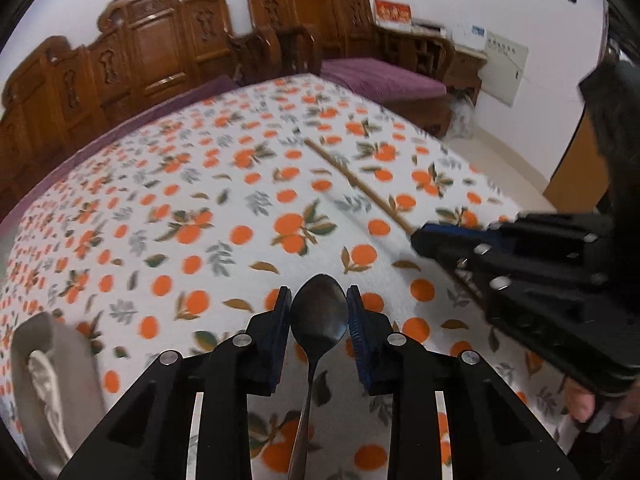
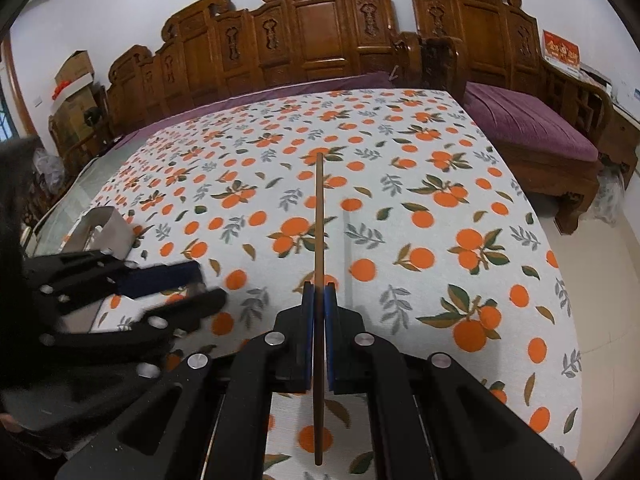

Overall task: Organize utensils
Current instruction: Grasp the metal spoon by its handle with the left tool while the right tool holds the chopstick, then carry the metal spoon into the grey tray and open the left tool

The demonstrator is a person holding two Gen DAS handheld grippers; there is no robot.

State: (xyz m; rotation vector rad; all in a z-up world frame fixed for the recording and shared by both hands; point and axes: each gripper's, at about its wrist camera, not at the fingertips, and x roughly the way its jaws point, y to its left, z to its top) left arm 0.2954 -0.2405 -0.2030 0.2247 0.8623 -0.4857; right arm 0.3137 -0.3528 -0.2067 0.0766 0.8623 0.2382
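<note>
- At the far left of the left wrist view a pale grey holder (image 1: 56, 396) stands on the cloth near the table's edge, with a whitish utensil (image 1: 46, 384) in it; what kind it is cannot be told.
- The left gripper (image 1: 319, 300) has a dark metal spoon (image 1: 319, 316) between its blue pads, which sit against the two sides of the bowl, so the tongs are narrowed onto it.
- The spoon's long axis runs along the gripper's fingers: bowl forward and away from the camera, handle back toward the camera and out of the lower edge of the picture.
- The spoon's bowl hangs over the cloth; whether it touches cannot be told.
- Further right, the right gripper (image 2: 319, 292) is clamped tight on a thin brown chopstick (image 2: 319, 240), pads pressing it from both sides.
- The chopstick's long axis also follows the fingers: the far end points out over the middle of the table, and the near end passes back between the jaws toward the camera.
- In the left wrist view the same chopstick (image 1: 356, 182) runs on a diagonal from the right gripper (image 1: 416, 236) up and left.
- The table (image 2: 400, 152) is covered by a white cloth printed with oranges and green leaves.
- Behind it stands a carved wooden bench (image 2: 312, 40) with purple cushions against a white wall.
- Right of that are a second wooden seat (image 2: 520, 120) with a purple cushion and a pale tiled floor (image 2: 592, 280).
</note>
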